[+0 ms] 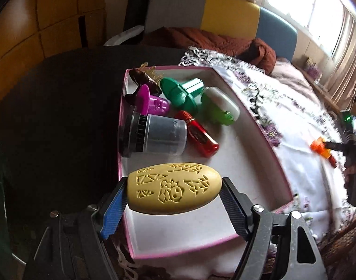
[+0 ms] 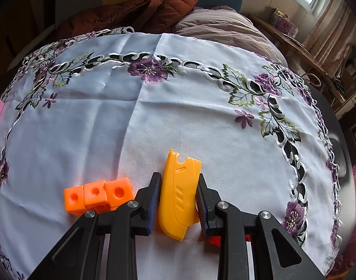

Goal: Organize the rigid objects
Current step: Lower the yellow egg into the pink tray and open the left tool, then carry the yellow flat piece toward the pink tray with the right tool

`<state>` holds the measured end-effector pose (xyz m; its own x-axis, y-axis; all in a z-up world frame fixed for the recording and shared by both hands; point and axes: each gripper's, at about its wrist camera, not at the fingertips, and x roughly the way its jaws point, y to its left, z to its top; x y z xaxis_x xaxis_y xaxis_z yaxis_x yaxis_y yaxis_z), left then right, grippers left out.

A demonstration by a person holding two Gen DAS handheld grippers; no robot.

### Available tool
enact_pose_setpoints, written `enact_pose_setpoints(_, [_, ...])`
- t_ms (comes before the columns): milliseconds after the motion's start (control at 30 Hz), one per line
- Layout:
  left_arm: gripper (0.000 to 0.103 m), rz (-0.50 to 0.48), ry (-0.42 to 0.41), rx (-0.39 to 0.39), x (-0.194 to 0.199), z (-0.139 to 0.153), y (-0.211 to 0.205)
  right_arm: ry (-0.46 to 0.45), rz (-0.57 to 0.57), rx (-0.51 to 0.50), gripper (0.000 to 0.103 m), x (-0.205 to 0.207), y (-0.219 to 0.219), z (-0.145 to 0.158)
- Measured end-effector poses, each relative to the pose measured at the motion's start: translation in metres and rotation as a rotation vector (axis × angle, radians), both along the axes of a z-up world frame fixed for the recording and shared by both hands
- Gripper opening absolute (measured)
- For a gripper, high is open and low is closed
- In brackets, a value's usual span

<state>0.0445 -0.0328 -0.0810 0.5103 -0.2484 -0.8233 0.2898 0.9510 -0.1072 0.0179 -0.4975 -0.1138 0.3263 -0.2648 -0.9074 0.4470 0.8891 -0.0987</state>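
My left gripper [image 1: 174, 192] is shut on a yellow engraved oval piece [image 1: 174, 190], held over the near end of a pink-rimmed white box [image 1: 248, 126]. The box holds a grey jar with black lid [image 1: 154, 136], a red bottle [image 1: 197, 135], a magenta toy [image 1: 152, 103], a green funnel-shaped piece [image 1: 181, 92] and a green-and-white container [image 1: 221, 108]. My right gripper [image 2: 179, 197] has its jaws around a yellow plastic piece [image 2: 179, 193] lying on the embroidered tablecloth [image 2: 178, 105]. Orange cubes [image 2: 98, 196] lie just to its left.
A brown blanket [image 2: 136, 11] and a mauve duvet [image 2: 220, 25] lie beyond the cloth. A red object [image 2: 214, 240] shows partly under my right gripper. In the left wrist view the right gripper [image 1: 341, 147] shows at the far right by the orange cubes [image 1: 319, 148].
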Motion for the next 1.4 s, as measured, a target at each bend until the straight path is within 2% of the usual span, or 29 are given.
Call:
enact_pose_setpoints(300, [0.078,-0.046,-0.015,0.071,0.011,-0.015,-0.012,-0.001,-0.004,0.005,0.029,0.0,0.0,0.0])
enact_pose_setpoints(433, [0.079,-0.056,-0.043,0.135,0.013,-0.017,-0.018,0.0,-0.004,0.005,0.029,0.0,0.0,0.0])
enact_pose_setpoints(700, [0.077,-0.025,-0.034,0.112,0.008,-0.01,-0.012,0.0,-0.008,0.009,0.029,0.0,0.0,0.0])
enact_pose_setpoints(1067, [0.077,0.037,-0.097,0.09,-0.003,0.017,-0.006,0.001,-0.007,0.006,0.029,-0.001,0.0,0.0])
enact_pose_setpoints(1400, [0.077,0.043,-0.125,0.076,-0.01,0.029,-0.004,0.002,-0.004,-0.001,0.029,-0.001,0.001,0.001])
